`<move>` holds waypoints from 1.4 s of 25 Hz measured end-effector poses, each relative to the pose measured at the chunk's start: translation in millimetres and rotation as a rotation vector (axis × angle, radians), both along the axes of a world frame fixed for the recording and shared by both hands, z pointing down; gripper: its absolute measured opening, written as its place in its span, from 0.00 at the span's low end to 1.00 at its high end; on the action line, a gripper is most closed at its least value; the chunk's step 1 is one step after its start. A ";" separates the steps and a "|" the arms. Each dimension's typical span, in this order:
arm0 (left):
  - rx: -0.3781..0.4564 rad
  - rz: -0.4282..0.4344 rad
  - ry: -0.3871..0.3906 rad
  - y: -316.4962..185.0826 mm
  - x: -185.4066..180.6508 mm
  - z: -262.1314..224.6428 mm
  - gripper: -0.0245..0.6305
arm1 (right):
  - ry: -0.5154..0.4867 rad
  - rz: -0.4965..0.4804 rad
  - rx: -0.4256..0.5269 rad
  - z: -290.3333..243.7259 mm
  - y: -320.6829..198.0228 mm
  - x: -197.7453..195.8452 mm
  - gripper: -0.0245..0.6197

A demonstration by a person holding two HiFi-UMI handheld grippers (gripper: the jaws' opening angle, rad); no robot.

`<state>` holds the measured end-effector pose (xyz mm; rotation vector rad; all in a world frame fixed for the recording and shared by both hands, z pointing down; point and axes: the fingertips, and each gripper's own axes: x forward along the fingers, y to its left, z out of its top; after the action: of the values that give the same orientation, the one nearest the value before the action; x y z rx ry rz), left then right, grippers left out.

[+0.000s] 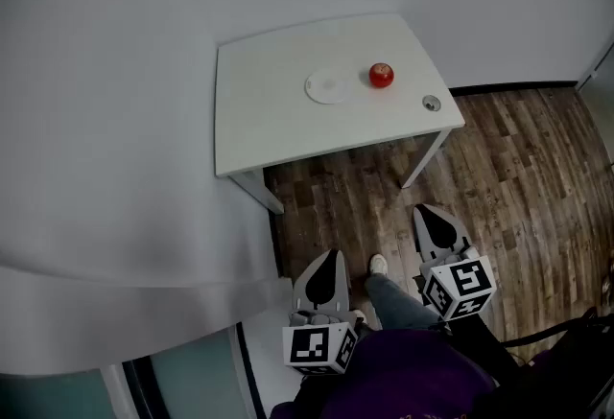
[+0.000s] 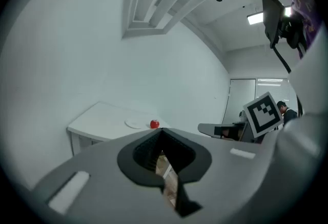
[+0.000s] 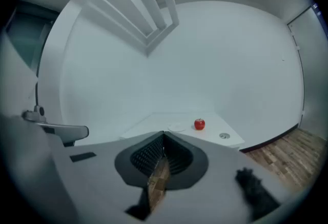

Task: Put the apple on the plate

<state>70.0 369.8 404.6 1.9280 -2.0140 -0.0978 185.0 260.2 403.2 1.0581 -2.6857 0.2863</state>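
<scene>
The left tool (image 1: pixel 332 255) and right tool (image 1: pixel 430 212) are closed and empty, far from the tabletop (image 1: pixel 278 110), so approach and spread one around the apple (image 1: pixel 381 75), at 3 o'clock of the plate (image 1: pixel 328 86).

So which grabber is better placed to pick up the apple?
Probably the right gripper: the apple lies right of the plate, on its side, though far from it.

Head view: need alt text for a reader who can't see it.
A red apple sits on a white table just right of a white plate, not on it, with a small round grey item near the table's right corner. Lower in the frame, over wood floor, the left tool and right tool are shut and empty, well short of the table.
</scene>
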 end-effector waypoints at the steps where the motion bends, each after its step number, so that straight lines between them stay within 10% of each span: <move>1: -0.003 0.006 -0.005 -10.1 -1.5 -1.3 0.04 | 0.001 -0.004 -0.001 0.1 -9.4 -2.3 0.05; 35: -0.028 -0.049 -0.044 -219.0 -35.1 9.9 0.04 | -0.010 -0.062 -0.020 13.5 -218.1 -45.7 0.05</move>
<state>34.9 150.8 414.5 1.8797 -2.0808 -0.0393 139.3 42.0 416.7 0.9683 -2.7122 0.3071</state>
